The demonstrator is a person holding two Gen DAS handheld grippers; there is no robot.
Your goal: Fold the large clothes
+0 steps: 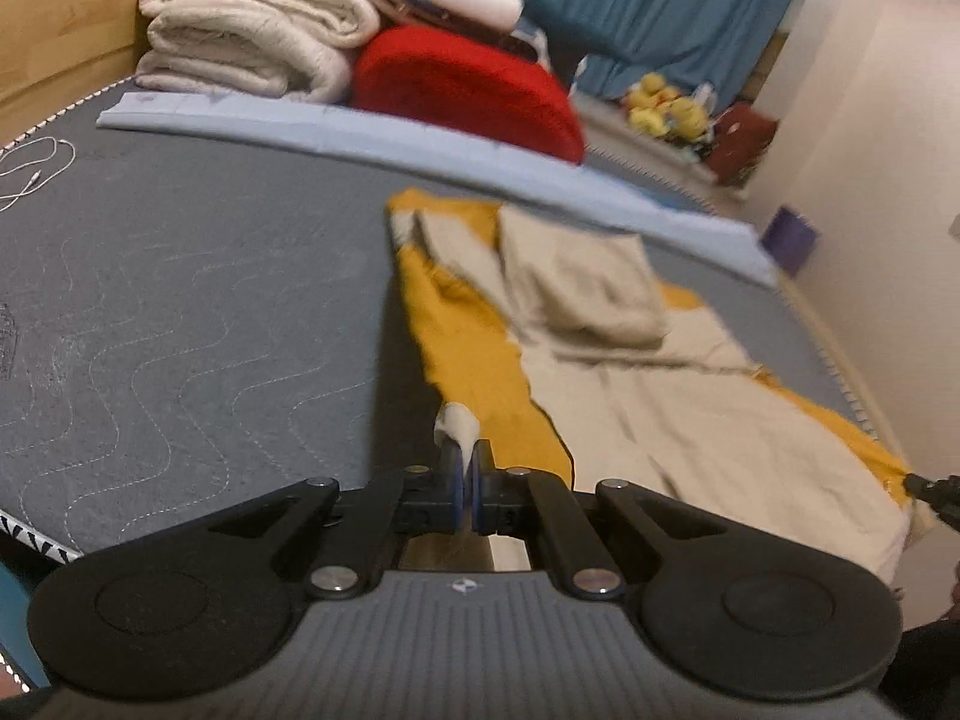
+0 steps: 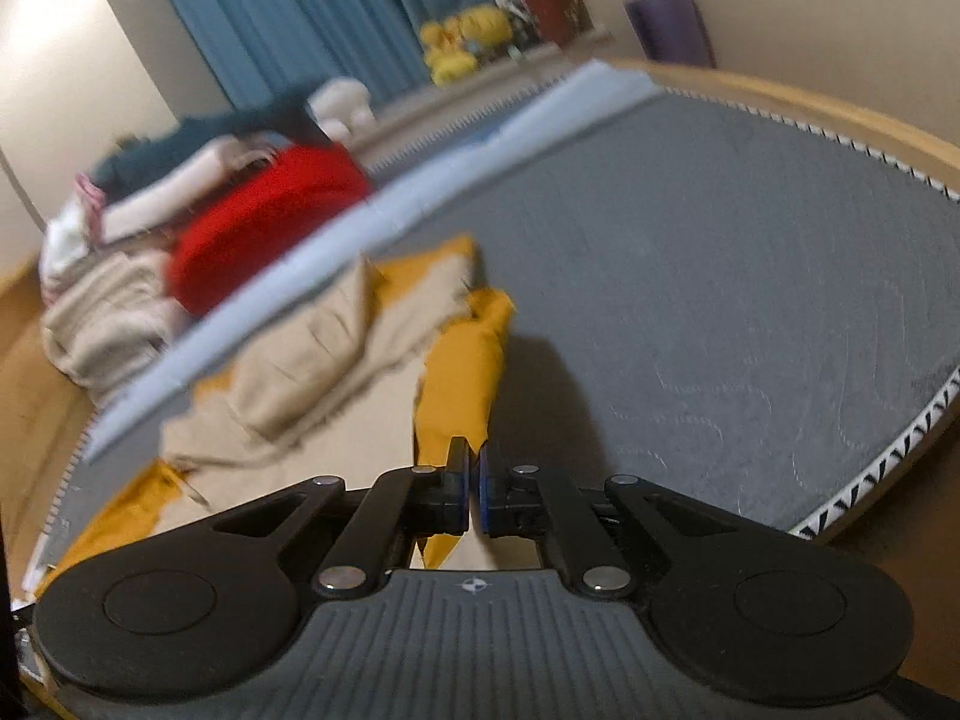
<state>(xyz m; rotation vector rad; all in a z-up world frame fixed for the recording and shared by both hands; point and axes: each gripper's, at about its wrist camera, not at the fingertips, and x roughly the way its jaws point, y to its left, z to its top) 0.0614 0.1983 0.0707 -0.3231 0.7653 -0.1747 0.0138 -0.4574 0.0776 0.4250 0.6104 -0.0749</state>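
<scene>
A large mustard-yellow and beige garment (image 1: 630,372) lies partly folded on the grey mattress (image 1: 180,312), with a beige flap doubled over its far end. My left gripper (image 1: 467,456) is shut on the garment's near edge, a white bit of cloth sticking up between the pads. In the right wrist view the garment (image 2: 336,354) lies left of centre on the mattress (image 2: 720,276). My right gripper (image 2: 474,462) is shut on its yellow edge. The tip of the right gripper (image 1: 936,489) shows at the garment's right corner in the left wrist view.
A stack of folded cream blankets (image 1: 252,24) and a red cushion (image 1: 468,90) sit at the bed's far end on a light blue sheet (image 1: 420,144). A white cable (image 1: 36,174) lies at far left. Blue curtains (image 1: 660,6) and yellow plush toys (image 1: 666,105) stand behind.
</scene>
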